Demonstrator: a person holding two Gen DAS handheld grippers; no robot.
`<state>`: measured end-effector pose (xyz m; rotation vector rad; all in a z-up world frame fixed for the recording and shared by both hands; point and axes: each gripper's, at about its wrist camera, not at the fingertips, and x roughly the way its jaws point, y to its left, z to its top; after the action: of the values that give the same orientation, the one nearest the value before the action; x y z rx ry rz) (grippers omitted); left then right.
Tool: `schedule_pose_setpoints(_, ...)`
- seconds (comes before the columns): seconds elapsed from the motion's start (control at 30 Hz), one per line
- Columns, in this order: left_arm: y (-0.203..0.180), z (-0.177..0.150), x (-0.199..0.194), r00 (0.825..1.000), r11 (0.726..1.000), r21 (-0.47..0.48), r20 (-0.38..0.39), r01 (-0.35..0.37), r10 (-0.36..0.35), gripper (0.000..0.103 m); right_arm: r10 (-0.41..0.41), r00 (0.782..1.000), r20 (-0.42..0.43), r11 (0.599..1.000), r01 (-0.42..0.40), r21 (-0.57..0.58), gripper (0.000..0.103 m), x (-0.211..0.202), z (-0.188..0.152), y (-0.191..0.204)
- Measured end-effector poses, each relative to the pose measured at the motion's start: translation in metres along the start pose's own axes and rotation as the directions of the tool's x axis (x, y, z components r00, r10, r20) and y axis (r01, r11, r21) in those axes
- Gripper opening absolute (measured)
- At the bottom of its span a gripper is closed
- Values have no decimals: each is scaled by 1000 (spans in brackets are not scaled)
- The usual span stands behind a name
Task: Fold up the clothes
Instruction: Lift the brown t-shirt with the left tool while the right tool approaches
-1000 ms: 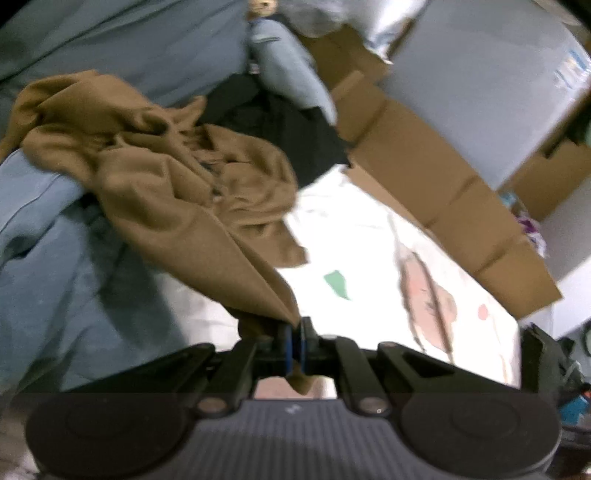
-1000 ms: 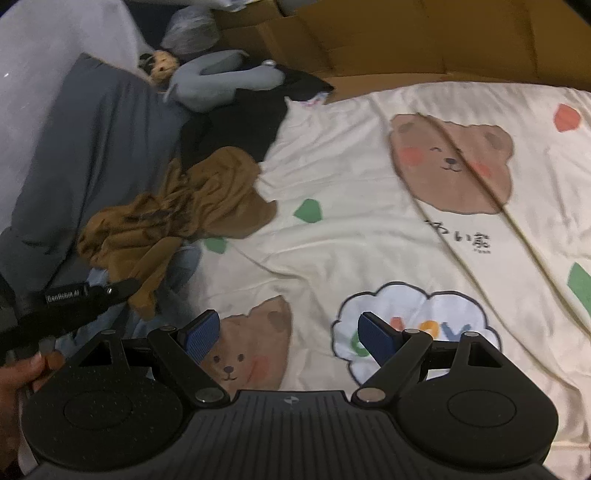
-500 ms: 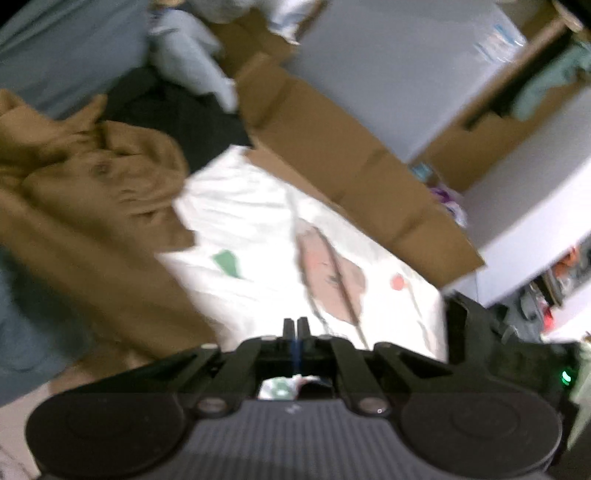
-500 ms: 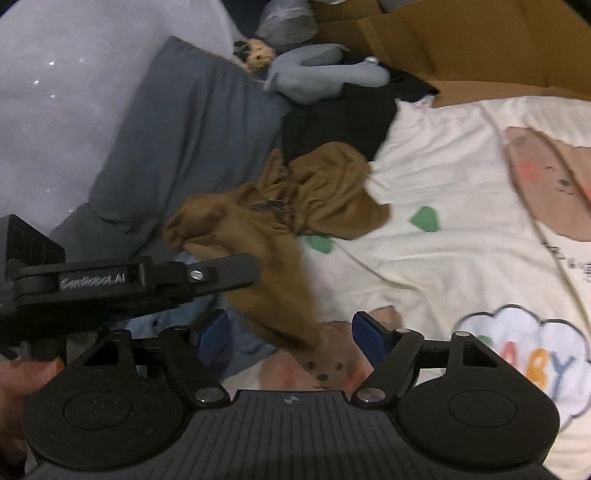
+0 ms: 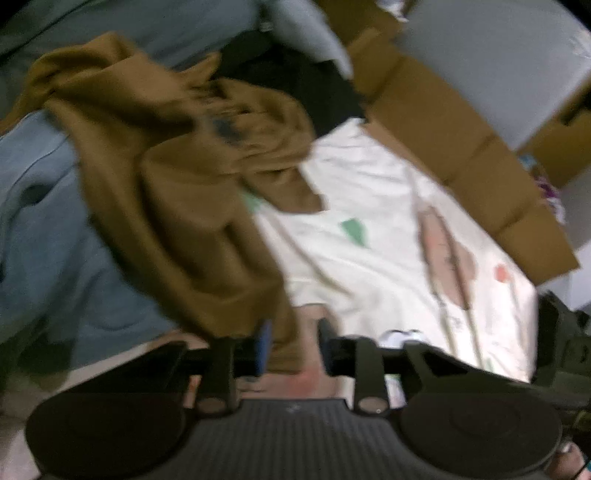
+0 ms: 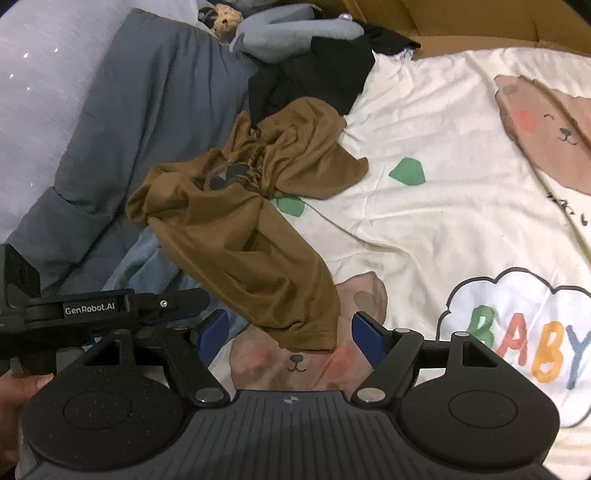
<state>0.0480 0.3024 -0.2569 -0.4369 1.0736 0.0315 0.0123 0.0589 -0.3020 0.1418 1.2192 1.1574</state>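
A crumpled brown garment lies on the cream bear-print bed sheet, one long end stretched toward me. It also shows in the blurred left wrist view. My left gripper is open, its fingers apart around the garment's near end. It shows from the side in the right wrist view. My right gripper is open and empty, its blue pads either side of the garment's hem, just above it.
A grey-blue blanket and light blue cloth lie left of the garment. A black garment and a grey plush toy lie behind it. Cardboard borders the bed's far side.
My left gripper, shut on the garment's end a second ago, now has its fingers apart. The garment's end has been pulled out toward me. My right gripper moved left over it.
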Motion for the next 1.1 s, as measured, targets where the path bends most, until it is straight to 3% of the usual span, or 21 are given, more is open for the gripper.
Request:
schedule_pose_setpoints(0.1, 18, 2, 8, 998, 997, -27, 7, -69, 69, 57, -2, 999, -36, 1000, 2, 8, 69, 18, 1, -7)
schedule_pose_setpoints(0.17, 28, 4, 14, 994, 994, -41, 9, -104, 104, 61, 3, 997, -74, 1000, -1, 26, 63, 37, 1, -15)
schedule_pose_setpoints(0.33, 49, 9, 22, 988, 986, -69, 15, -152, 153, 68, -7, 985, -173, 1000, 10, 17, 61, 84, -1, -29)
schedule_pose_setpoints(0.53, 61, 15, 23, 988, 986, -74, 31, -147, 149, 70, 8, 973, -230, 998, 5, 55, 60, 122, -2, -36)
schedule_pose_setpoints(0.93, 69, 21, 21, 987, 985, -109, 68, -137, 145, 70, 90, 961, -262, 992, -64, 105, 60, 156, 9, -29)
schedule_pose_setpoints(1.0, 70, 21, 22, 986, 982, -122, 69, -145, 154, 70, 66, 958, -279, 996, -48, 73, 46, 158, 8, -26)
schedule_pose_setpoints(1.03, 70, 22, 24, 985, 981, -125, 68, -148, 158, 70, 44, 957, -288, 998, -29, 54, 10, 158, 8, -25)
schedule_pose_setpoints(1.1, 70, 23, 24, 985, 982, -124, 72, -145, 154, 70, 52, 956, -288, 997, -32, 73, 4, 155, 9, -30)
